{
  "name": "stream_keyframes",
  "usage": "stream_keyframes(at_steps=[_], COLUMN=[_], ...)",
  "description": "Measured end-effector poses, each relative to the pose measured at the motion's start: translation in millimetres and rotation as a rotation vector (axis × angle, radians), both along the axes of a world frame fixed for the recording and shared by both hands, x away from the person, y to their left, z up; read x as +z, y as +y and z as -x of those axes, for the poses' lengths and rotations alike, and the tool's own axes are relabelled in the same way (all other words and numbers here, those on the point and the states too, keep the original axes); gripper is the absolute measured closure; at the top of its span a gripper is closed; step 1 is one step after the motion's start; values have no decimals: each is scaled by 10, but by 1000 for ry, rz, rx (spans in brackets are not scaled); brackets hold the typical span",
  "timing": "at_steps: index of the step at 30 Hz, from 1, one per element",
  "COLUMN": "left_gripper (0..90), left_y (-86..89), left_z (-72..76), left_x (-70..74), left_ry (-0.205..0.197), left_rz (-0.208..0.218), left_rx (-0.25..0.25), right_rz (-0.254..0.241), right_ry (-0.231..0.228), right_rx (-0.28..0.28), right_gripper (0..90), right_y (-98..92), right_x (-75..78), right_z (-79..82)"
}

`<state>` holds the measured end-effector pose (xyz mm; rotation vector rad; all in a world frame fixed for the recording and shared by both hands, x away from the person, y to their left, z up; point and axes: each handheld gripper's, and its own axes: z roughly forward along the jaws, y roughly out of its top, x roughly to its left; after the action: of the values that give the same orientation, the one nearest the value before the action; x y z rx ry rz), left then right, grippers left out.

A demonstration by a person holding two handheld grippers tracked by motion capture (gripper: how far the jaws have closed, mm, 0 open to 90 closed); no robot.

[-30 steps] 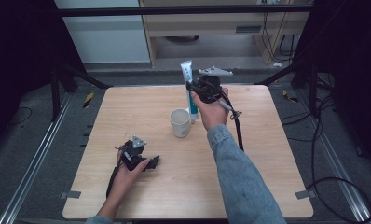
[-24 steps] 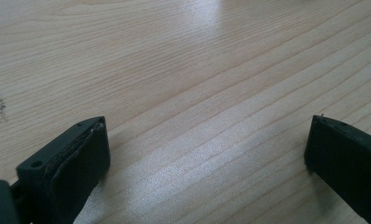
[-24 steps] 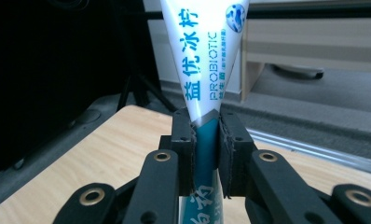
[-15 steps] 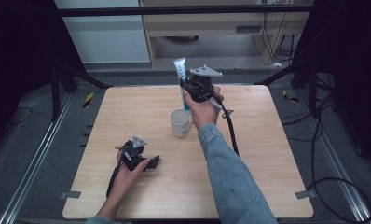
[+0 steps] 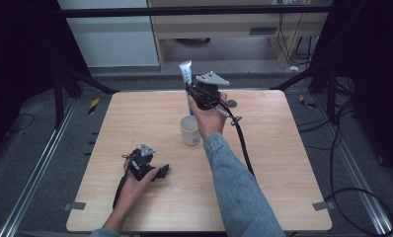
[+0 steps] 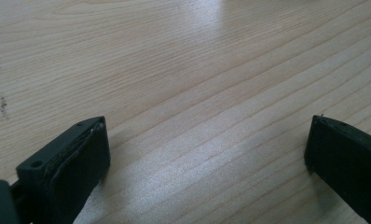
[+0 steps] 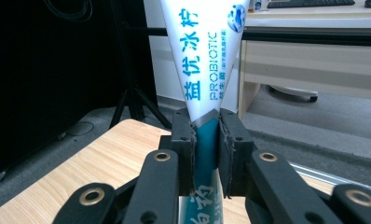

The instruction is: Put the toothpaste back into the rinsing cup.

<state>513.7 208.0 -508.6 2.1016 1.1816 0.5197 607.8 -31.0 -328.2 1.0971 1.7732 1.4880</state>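
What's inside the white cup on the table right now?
Nothing can be made out in the white cup: the high view shows its rim and a pale inner wall, with the bottom hidden. The toothpaste tube is above it, clamped in the right gripper.

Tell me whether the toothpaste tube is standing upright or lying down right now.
Upright. The toothpaste tube is held off the table, clamped between the right gripper's fingers, its wide crimped end pointing up, behind the cup.

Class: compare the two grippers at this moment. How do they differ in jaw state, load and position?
The right gripper is shut on the toothpaste tube; the left gripper stands open with nothing between its jaws. The right gripper is raised above the cup; the left gripper lies low on the table. Both are black, two-jawed and hand-held.
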Motion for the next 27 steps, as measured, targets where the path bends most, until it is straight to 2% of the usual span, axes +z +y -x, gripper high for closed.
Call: stream_keyframes(at_steps=[4, 7, 19, 27], left_gripper=[0, 0, 0, 0], left_y=[-1, -1, -5, -8], left_z=[-3, -3, -5, -3], left_x=[-1, 0, -2, -3], left_ry=[-1, -1, -2, 0], left_rz=[0, 0, 3, 6], left_rx=[2, 2, 6, 8], right_rz=[10, -5, -19, -43], right_ry=[-7, -14, -10, 10], right_rx=[-15, -19, -26, -37], right_gripper=[782, 782, 782, 781], right_y=[14, 3, 18, -17], right_x=[-53, -77, -201, -382], right_z=[59, 86, -2, -35])
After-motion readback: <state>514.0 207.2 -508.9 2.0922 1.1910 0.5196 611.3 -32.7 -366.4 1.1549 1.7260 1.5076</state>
